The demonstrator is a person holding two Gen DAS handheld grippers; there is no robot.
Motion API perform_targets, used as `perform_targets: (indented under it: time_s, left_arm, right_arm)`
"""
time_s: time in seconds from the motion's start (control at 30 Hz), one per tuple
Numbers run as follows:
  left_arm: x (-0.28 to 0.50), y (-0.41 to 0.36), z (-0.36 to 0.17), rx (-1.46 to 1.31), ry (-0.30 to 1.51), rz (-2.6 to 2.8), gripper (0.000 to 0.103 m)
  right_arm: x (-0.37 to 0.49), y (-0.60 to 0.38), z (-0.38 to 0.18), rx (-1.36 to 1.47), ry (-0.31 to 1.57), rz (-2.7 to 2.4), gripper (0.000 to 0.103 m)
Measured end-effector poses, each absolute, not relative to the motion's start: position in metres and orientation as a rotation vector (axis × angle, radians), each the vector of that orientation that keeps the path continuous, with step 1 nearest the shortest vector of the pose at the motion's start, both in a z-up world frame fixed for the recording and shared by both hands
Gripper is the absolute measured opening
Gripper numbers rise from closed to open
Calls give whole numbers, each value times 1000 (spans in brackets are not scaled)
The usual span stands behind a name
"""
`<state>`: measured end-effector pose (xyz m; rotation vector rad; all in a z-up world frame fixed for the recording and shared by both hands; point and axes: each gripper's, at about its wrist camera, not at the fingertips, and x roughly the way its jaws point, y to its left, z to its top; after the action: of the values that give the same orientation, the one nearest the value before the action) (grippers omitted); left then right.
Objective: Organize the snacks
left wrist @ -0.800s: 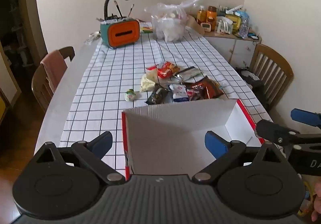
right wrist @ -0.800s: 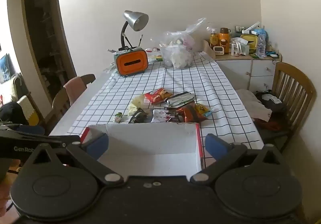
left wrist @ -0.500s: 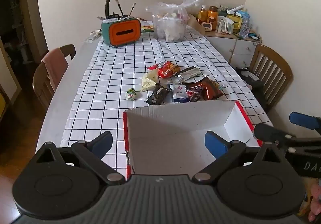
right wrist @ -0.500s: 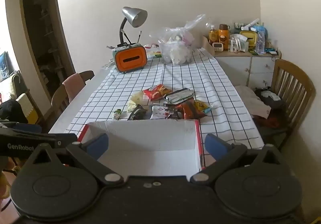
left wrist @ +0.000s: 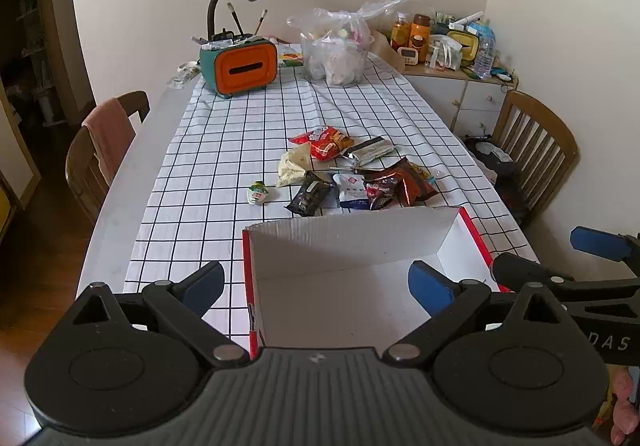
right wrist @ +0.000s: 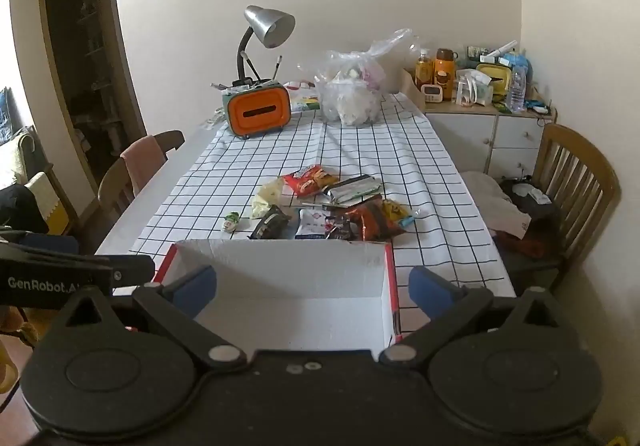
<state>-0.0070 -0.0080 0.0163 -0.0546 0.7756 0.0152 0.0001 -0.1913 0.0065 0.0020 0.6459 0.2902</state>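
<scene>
Right, both my claws, left gripper (left wrist: 316, 282) and right gripper (right wrist: 312, 284), gape empty above the cardboard box (left wrist: 360, 242); the snack packets (left wrist: 348, 174) lie just beyond its far wall, nearer my right.

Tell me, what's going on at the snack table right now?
Left gripper and right gripper open, holding nothing. Snack packets loose on the checked cloth, just beyond the empty white box. Nothing in the way.
</scene>
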Motion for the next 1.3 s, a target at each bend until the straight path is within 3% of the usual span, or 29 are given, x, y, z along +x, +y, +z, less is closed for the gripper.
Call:
perform_targets:
  time_s: [1.3]
  left_arm:
    - [-9,-3,21,-59,813,28,99]
  right_arm:
    - [-5,-192,4,43,664,286,103]
